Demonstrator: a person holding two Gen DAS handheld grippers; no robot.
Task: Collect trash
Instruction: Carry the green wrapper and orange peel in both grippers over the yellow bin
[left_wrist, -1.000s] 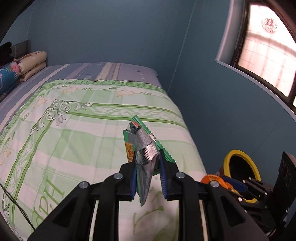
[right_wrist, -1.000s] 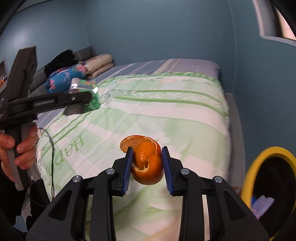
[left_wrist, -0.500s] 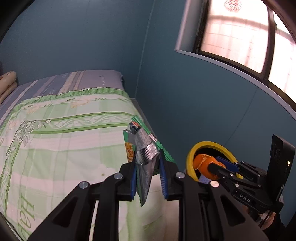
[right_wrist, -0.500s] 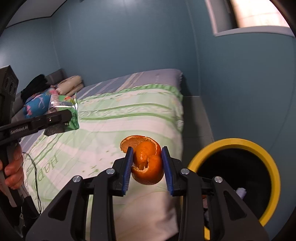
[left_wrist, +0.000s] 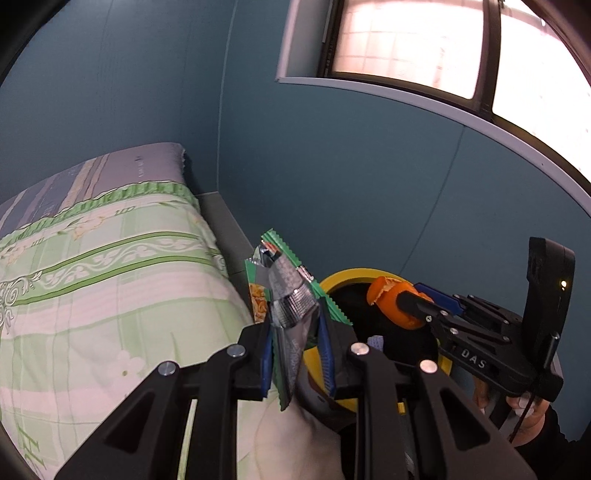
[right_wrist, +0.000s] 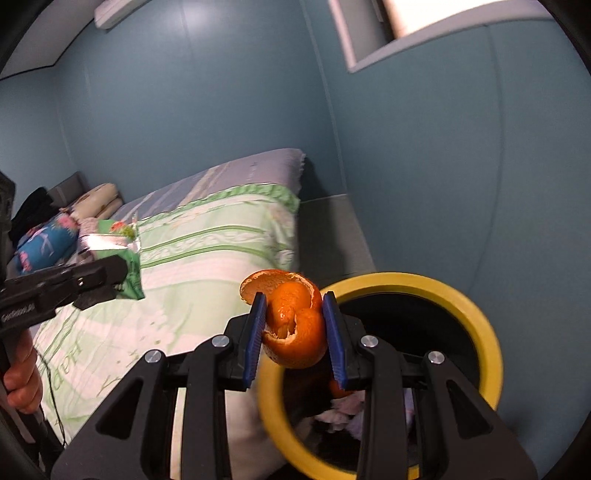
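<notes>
The orange peel (right_wrist: 293, 325) sits pinched between the blue pads of the right gripper (right_wrist: 295, 332), curled and open at the top, held in the air over the near rim of the yellow-rimmed trash bin (right_wrist: 476, 325). Pale crumpled scraps lie at the bottom of the bin's dark inside. Seen from the left wrist, the same peel (left_wrist: 391, 301) hangs over the bin's mouth at the tip of the right gripper (left_wrist: 410, 306), and the bin's yellow rim (left_wrist: 351, 275) shows behind it.

The green snack wrapper (left_wrist: 286, 295), silver foil inside showing, stands up between the pads of the left gripper (left_wrist: 295, 347), which is clamped on its lower part; it is held over the gap between the bed's edge and the bin. From the right wrist the wrapper (right_wrist: 122, 240) and left gripper (right_wrist: 99, 277) appear well to the left, above the green patterned bedspread (right_wrist: 207, 258), with a hand (right_wrist: 20, 380) on the handle.

Pillows (right_wrist: 51, 240) lie at the bed's far end, against the blue wall (left_wrist: 332, 166), under a window (left_wrist: 443, 40)
</notes>
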